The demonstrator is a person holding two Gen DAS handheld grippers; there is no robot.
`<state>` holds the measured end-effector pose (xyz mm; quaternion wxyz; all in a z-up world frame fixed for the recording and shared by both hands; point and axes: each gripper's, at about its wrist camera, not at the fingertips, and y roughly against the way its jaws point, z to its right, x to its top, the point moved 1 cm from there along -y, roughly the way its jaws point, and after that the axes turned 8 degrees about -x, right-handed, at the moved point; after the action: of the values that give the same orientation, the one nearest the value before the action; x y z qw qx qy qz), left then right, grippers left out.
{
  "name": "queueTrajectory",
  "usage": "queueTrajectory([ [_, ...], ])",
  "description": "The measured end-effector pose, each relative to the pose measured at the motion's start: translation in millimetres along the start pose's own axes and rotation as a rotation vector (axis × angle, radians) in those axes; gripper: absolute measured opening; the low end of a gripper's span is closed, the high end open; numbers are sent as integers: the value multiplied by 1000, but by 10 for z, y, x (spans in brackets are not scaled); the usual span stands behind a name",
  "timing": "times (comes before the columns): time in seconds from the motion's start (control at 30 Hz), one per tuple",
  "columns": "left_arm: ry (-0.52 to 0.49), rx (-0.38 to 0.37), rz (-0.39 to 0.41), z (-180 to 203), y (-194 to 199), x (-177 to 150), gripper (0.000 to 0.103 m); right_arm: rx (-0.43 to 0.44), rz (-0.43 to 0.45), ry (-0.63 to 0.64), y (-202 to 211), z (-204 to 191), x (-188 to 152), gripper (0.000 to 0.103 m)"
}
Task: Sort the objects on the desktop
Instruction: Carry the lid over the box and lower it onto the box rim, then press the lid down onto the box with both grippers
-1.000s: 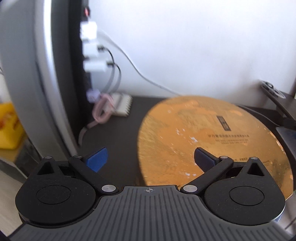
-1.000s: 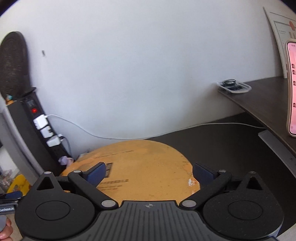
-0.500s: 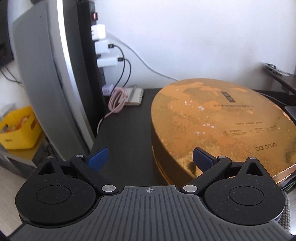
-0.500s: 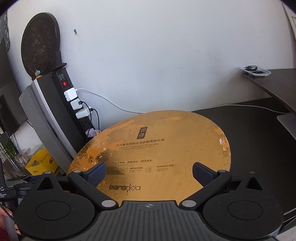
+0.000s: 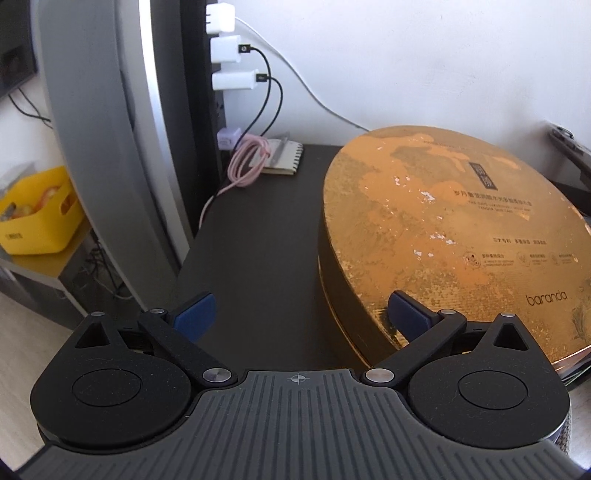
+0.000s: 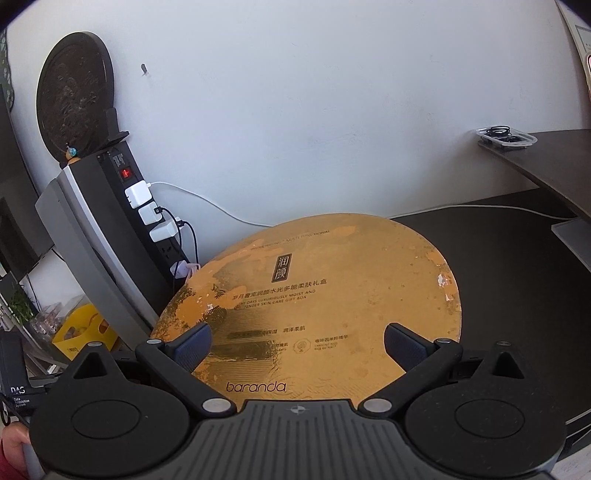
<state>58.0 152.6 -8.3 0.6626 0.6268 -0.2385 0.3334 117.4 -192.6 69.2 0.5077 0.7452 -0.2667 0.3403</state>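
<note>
The round gold box [image 5: 454,236] runs off the left wrist view's right edge, its near rim hidden behind a blue finger [image 5: 408,312]. In the right wrist view the gripper body covers the box's [image 6: 332,295] near edge. The yellow bin's [image 5: 37,218] contents are too blurred to identify, as is the tangle in the clear tray [image 6: 505,137]. Small print on the lid is illegible.

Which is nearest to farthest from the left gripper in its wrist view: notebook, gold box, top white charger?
From the left gripper:
1. Gold box, right, its edge at the right finger.
2. Notebook, ahead at the desk's back, under the pink cable.
3. Top white charger, upper left, high on the power strip.
</note>
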Motion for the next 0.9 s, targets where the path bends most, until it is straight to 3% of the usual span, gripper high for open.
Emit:
queueTrajectory([
  [0.1, -3, 11, 3, 12, 17, 13, 103, -8, 16, 33, 25, -23, -10, 102],
  [0.23, -11, 26, 66, 17, 104, 68, 99, -13, 17, 48, 16, -25, -26, 102],
  [0.4, 19, 113, 106, -55, 36, 247, 99, -16, 8, 38, 5, 15, -39, 102],
  [0.63, 51, 70, 45, -143, -151, 357, 96, -29, 10, 32, 20, 55, -32, 102],
  [0.8, 77, 75, 30, -176, -212, 350, 102, -29, 14, 38, 18, 35, -22, 102],
  [0.9, 86, 62, 24, -174, -182, 349, 98, -40, 7, 41, 2, 57, -40, 102],
])
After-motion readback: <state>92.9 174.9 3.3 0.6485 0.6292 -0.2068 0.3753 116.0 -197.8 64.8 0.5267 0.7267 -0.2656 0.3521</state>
